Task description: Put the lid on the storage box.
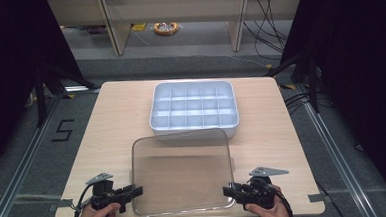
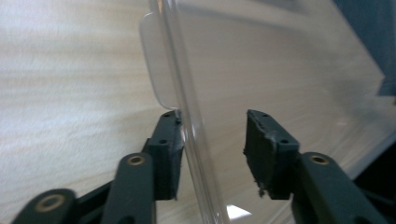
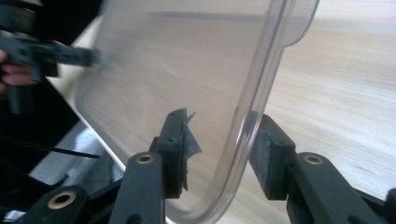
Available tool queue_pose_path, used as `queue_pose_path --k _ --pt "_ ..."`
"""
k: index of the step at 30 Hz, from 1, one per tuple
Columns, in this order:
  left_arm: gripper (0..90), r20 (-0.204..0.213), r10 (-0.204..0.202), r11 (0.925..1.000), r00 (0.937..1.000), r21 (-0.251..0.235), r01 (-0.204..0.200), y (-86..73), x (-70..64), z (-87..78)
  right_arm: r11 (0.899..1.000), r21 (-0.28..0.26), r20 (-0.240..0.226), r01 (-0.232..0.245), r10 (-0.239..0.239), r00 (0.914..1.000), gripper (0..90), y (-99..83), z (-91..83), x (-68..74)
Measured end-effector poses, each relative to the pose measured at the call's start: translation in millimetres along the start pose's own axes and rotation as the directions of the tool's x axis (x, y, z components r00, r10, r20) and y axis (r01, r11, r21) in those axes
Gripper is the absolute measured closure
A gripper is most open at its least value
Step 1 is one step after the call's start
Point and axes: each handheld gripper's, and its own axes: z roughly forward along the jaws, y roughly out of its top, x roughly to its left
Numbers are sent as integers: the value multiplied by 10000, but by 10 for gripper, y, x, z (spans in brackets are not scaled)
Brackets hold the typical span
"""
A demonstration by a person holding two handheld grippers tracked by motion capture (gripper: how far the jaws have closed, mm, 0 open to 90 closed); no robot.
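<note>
My left hand-held gripper (image 1: pixel 135 191) and right hand-held gripper (image 1: pixel 229 191) are black, each topped by a grey three-cornered plate, with a dark cable trailing at the bottom of the frame. Their jaws carry brass-coloured pivot rivets, small screws and worn black pads (image 3: pixel 180 140).

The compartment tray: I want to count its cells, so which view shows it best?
The high view: the compartment tray sits whole beyond the clear lid, its grid seen from above. The left gripper view gives a blurred pale strip at the top edge, perhaps the tray; the right gripper view looks along the lid and table.
</note>
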Motion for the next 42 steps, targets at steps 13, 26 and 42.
queue_pose_path --k 13,26,42 --pt "691 -154 717 9910 9973 -1119 -730 55 -179 -118 9986 238 1446 470 -500 9882 615 37 10 100" --pt "688 -243 1111 9829 9935 -1449 -1134 358 -333 -74 9918 -601 2054 1129 -984 9737 589 337 -116 55" --pt "660 -1069 1139 9687 9877 -2089 -1343 1486 -487 312 9667 -2428 2959 803 -51 9552 537 1355 -136 -199"
